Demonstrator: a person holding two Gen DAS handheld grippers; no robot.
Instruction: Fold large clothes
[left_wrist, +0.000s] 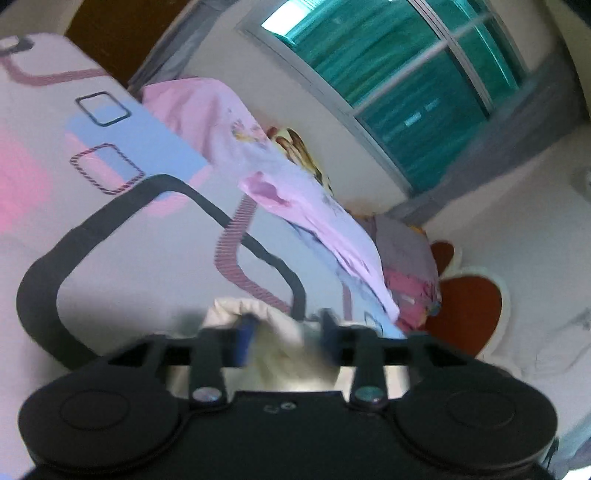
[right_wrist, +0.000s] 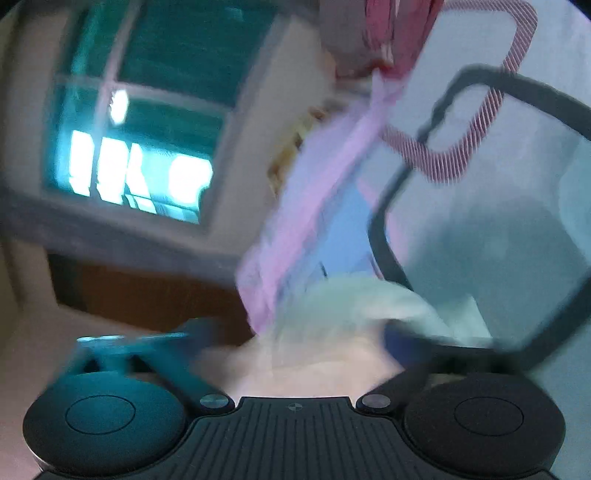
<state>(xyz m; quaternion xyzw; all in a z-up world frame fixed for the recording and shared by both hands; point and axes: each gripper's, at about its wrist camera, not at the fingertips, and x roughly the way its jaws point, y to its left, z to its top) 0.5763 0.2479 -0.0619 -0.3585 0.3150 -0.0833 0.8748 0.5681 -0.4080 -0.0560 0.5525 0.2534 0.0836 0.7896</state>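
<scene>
Bunching between both tools (left_wrist: 286, 339) (right_wrist: 295, 332) — white garment (left_wrist: 273, 332), jaws parted, unclamped.

The right gripper (right_wrist: 295, 338) stands wide open over blurred white cloth (right_wrist: 354, 299) on the patterned bed (right_wrist: 498, 236) — window (right_wrist: 136, 122) behind.

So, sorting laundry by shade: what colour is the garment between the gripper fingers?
Cream-white garment, clearest in the left wrist view.

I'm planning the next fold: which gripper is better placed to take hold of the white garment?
Probably left: the white garment bunches between the left gripper's parted fingers. The right gripper gapes wide, badly blurred.
</scene>
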